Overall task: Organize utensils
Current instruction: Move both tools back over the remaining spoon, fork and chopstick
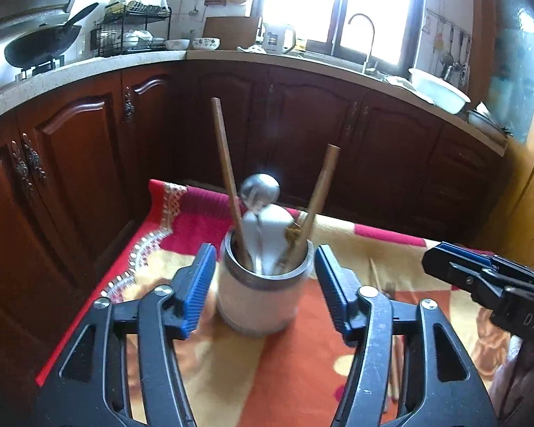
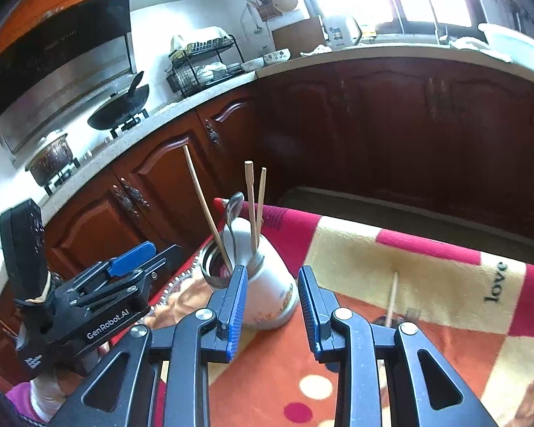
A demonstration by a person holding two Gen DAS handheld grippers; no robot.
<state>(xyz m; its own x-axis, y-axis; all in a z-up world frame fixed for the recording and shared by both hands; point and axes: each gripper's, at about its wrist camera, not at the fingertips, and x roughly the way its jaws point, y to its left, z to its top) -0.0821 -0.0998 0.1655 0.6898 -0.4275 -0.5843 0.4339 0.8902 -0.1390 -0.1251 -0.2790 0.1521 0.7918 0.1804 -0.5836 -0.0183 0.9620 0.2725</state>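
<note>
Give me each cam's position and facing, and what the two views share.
Left wrist: rides the left tongs, looking forward over the utensil holder toward the cabinets; own open fingers frame the holder, right tongs enter at the right edge.
Right wrist: rides the right tongs, facing the holder from its other side, stove beyond; own open fingers, left tongs at left.
Shared: holder, chopsticks, spoon, patterned cloth, loose chopstick.
</note>
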